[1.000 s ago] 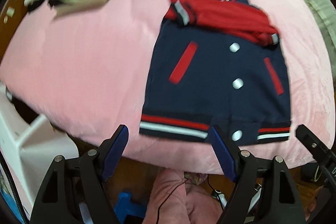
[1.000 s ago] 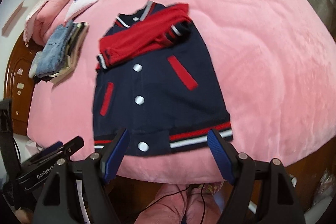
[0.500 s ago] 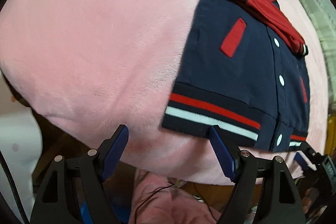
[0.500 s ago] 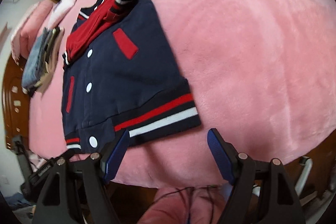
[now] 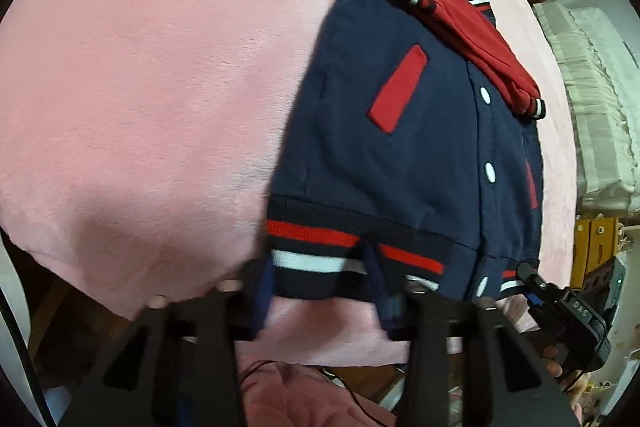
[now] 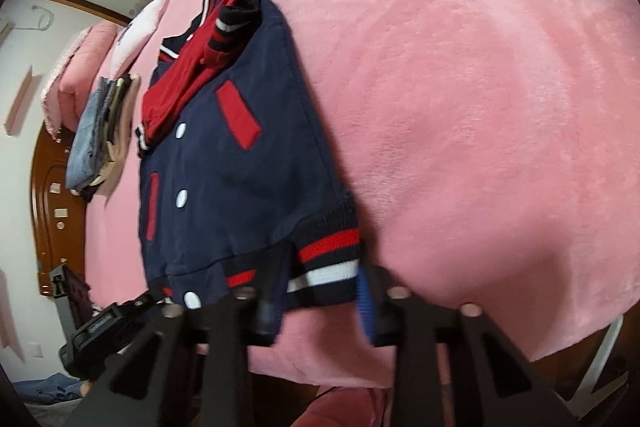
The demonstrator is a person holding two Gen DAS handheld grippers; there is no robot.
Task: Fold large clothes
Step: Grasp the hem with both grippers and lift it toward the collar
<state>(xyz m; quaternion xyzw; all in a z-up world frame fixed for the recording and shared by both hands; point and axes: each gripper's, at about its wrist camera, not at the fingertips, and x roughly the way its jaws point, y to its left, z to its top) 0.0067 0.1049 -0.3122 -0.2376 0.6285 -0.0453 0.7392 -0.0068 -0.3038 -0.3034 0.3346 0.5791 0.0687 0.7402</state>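
We've got both grippers low and level, left gripper [image 5: 320, 291] and right gripper [image 6: 320, 291], fingers spread wide apart on each.

Only "DAS" can be read, on the right tool [image 5: 536, 285] body; nothing else legible.

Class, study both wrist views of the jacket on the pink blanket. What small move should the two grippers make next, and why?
Probably close both on the hem. The jacket lies flat with its red sleeves folded across the chest. The left gripper and right gripper each straddle a corner of the striped hem, fingers apparently apart, so nothing looks gripped yet. Pinching there would let the bottom be lifted toward the collar.
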